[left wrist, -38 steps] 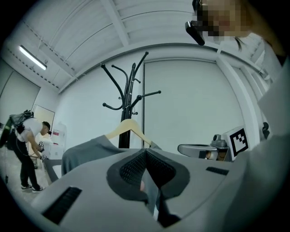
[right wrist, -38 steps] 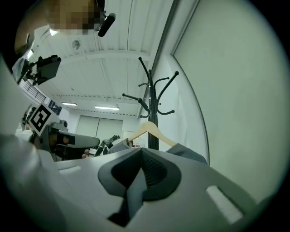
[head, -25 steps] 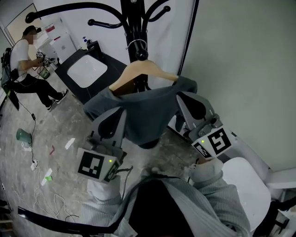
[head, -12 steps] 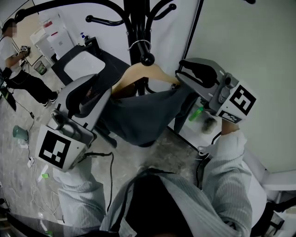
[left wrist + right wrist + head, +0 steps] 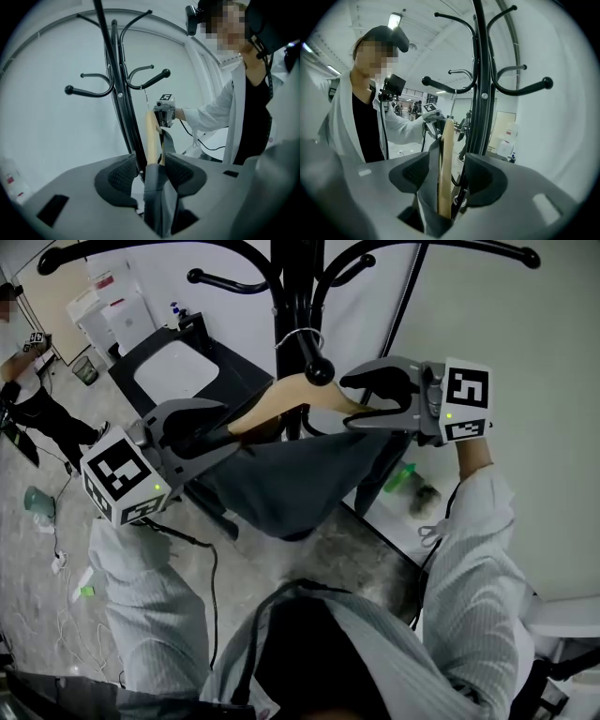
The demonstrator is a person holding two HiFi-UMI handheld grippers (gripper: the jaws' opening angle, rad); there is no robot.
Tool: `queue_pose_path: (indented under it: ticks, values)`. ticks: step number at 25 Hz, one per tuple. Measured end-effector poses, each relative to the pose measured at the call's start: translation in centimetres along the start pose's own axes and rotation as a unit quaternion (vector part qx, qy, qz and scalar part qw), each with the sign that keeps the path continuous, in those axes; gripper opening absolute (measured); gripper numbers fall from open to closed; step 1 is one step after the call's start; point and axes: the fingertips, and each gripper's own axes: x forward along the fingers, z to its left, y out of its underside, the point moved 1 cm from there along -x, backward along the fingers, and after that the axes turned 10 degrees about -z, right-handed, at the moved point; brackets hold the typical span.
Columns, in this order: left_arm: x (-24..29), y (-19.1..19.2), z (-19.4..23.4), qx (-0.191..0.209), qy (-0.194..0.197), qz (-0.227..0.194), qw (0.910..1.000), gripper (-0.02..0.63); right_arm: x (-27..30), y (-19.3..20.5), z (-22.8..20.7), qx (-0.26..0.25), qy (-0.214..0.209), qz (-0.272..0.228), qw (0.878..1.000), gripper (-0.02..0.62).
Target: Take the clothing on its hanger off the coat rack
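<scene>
The room has pale plain walls (image 5: 506, 315) and a speckled grey floor (image 5: 56, 474) strewn with loose cables (image 5: 56, 563) and a few scraps. A black coat rack (image 5: 292, 287) stands close to the wall, its curved, ball-tipped pegs spreading overhead. Behind it sits a low black bench (image 5: 230, 367) with a white panel (image 5: 178, 379) set into its top, and further back a white cabinet (image 5: 117, 315) stands against the wall. Another person (image 5: 23, 399) is at the far left edge of the room. To the right of the rack a green bottle (image 5: 397, 479) lies on a white surface. The wooden hanger (image 5: 286, 395) hangs by its metal hook (image 5: 298, 337) from one of the rack's pegs, with a dark grey garment (image 5: 291, 484) draped over it and sagging below. The left gripper (image 5: 220, 432) is at the hanger's left end and its jaws are opening; the cloth-covered tip of the hanger lies between them, close against one pad and clear of the other, so the hold is released. The right gripper (image 5: 354, 401) is at the hanger's right end, its jaws also opening, with the bare wood and a fold of cloth standing between the pads and a gap on each side.
</scene>
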Motion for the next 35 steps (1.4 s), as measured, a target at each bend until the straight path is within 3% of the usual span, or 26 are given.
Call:
queue_pose_path:
  ticks: [3, 5, 6, 8, 11, 16, 21, 27, 35]
  values:
    - [0.6, 0.4, 0.2, -0.031, 0.028, -0.011, 0.9991, 0.192, 0.8, 0.7, -0.2, 0.025, -0.025, 0.008, 0.999, 0.199]
    - [1.1, 0.7, 0.0, -0.050, 0.051, -0.014, 0.9973, 0.187, 1.0, 1.0, -0.2, 0.035, -0.031, 0.007, 0.999, 0.086]
    - [1.3, 0.9, -0.2, -0.054, 0.061, -0.014, 0.9965, 0.172, 1.1, 1.0, -0.3, 0.035, -0.030, 0.003, 0.999, 0.061]
    - [1.7, 1.2, -0.5, -0.048, 0.074, -0.011, 0.9960, 0.104, 1.1, 0.9, -0.4, 0.032, -0.027, -0.005, 0.999, 0.061]
    - [1.9, 1.0, -0.7, -0.040, 0.085, -0.011, 0.9956, 0.076, 1.0, 0.8, -0.5, 0.020, -0.020, -0.003, 1.000, 0.061]
    - [2.0, 1.0, -0.8, -0.047, 0.089, -0.015, 0.9948, 0.071, 0.9, 0.8, -0.4, -0.005, -0.006, 0.007, 1.000, 0.063]
    - [1.6, 0.0, -1.0, -0.022, 0.086, -0.011, 0.9960, 0.066, 0.9, 0.3, -0.1, -0.039, -0.003, 0.024, 0.999, 0.061]
    - [0.6, -3.8, -2.3, 0.015, 0.088, -0.019, 0.9958, 0.066, -0.2, -3.2, 2.0, -0.077, 0.008, 0.042, 0.996, 0.061]
    - [2.9, -8.6, -7.3, 0.064, 0.137, -0.031, 0.9879, 0.064, -5.6, -5.7, 7.5, -0.104, 0.065, 0.077, 0.989, 0.060]
